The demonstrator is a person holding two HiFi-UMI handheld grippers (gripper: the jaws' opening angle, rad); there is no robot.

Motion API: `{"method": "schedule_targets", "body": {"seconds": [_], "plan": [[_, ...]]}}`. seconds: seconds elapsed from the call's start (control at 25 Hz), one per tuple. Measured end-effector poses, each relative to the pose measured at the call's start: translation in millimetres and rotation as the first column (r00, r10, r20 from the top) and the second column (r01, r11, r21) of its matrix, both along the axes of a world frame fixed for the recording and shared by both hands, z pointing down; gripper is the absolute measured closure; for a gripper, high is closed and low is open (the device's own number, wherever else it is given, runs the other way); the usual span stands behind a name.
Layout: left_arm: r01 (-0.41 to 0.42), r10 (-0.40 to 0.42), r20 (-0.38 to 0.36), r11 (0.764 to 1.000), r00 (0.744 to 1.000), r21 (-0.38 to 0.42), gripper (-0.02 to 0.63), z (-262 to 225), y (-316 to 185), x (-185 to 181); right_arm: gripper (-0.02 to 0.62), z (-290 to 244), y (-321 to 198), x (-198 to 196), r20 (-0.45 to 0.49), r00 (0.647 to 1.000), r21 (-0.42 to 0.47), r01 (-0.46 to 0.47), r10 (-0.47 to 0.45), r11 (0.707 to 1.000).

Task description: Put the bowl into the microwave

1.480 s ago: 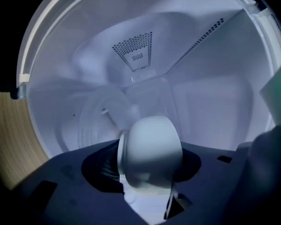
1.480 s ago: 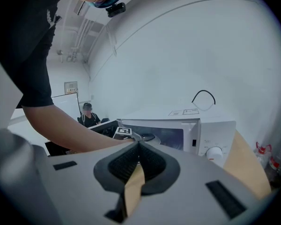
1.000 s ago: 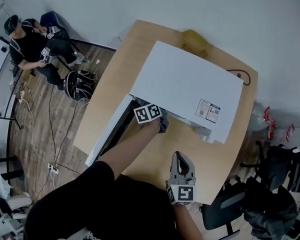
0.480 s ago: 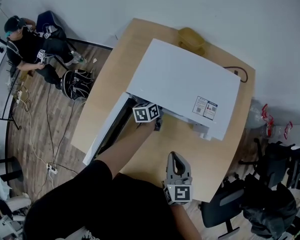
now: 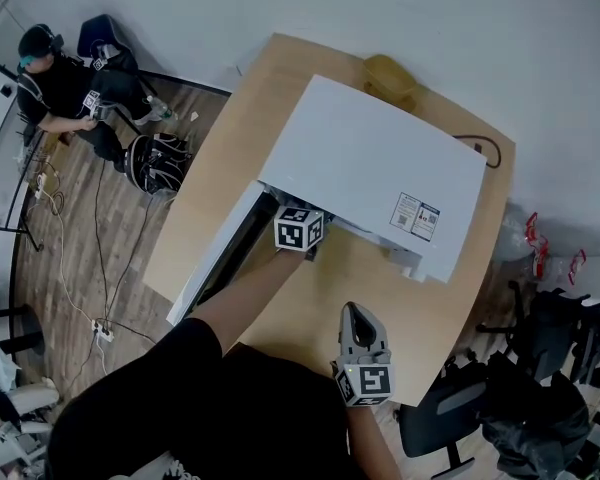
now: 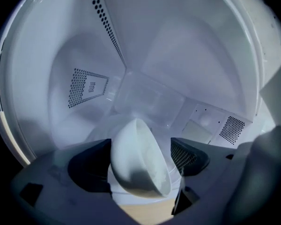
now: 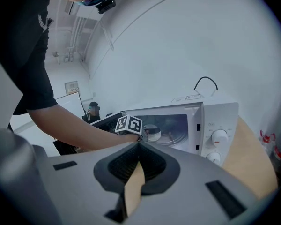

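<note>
In the left gripper view a white bowl [image 6: 138,163] lies tilted on its side inside the white microwave [image 5: 380,168]. It sits between the two dark pads [image 6: 89,165] of my left gripper [image 6: 140,153], whose jaws are opening. A gap shows between the bowl and the right pad. From above, only the left gripper's marker cube [image 5: 300,230] shows at the oven mouth. My right gripper [image 5: 355,315] hovers over the table in front, shut and empty. Its own view shows its jaw tips [image 7: 139,146] meeting and the bowl [image 7: 153,132] in the oven.
The microwave door [image 5: 215,258] hangs open to the left over the wooden table [image 5: 460,308]. A yellow object [image 5: 390,76] lies behind the oven, with a cable [image 5: 490,153] at its right. A seated person [image 5: 65,88] is far left and a dark chair [image 5: 450,418] at the table's near right.
The left gripper's marker cube stays at the oven mouth and the right gripper barely shifts. The head view itself has moved a little.
</note>
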State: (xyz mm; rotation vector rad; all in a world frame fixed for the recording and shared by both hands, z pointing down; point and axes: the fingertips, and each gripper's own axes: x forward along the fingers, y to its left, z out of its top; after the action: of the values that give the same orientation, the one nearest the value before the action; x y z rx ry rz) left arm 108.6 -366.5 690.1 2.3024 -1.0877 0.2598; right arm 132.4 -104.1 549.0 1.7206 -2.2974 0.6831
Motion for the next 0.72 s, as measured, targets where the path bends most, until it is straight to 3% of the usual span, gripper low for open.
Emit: {"method": "schedule_targets", "body": {"seconds": [0.2,0.72], "plan": [[0.030,-0.030,0.031,0.999,0.999,-0.013,0.232,9.0,1.2,-10.6,0.535,1.6,0.5,3.6,0.017,1.000,-0.014,0.010,-0.010,1.000],[-0.071,0.061,0.149,0.996,0.987,0.061,0.222,10.1,1.6,12.5,0.535,7.5,5.2,-1.0,0.039,0.999,-0.030,0.018,-0.017,0.999]]}}
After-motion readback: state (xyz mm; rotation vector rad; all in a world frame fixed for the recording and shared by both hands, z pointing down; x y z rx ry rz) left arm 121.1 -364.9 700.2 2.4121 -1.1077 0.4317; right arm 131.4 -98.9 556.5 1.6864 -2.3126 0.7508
